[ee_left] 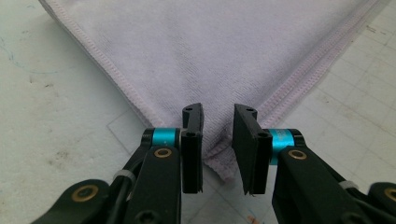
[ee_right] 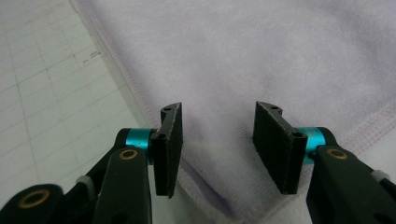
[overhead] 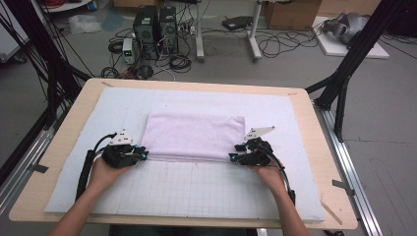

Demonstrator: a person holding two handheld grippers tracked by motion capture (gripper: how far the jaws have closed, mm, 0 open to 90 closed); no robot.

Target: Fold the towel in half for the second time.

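A pale lilac towel (overhead: 194,136) lies folded into a flat rectangle in the middle of the white gridded mat (overhead: 196,191). My left gripper (overhead: 142,153) sits at its near left corner. In the left gripper view the jaws (ee_left: 218,140) stand open by a narrow gap, with the hemmed corner of the towel (ee_left: 210,51) lying between them. My right gripper (overhead: 232,157) is at the near right corner. Its jaws (ee_right: 224,140) are spread wider and straddle the folded edge of the towel (ee_right: 261,56). Neither gripper pinches the cloth.
The mat covers a light wooden table (overhead: 64,142) with black frame posts (overhead: 344,73) at both sides. Beyond the far edge the floor holds computer towers (overhead: 147,27), cables and cardboard boxes (overhead: 292,14). Bare mat lies in front of the towel.
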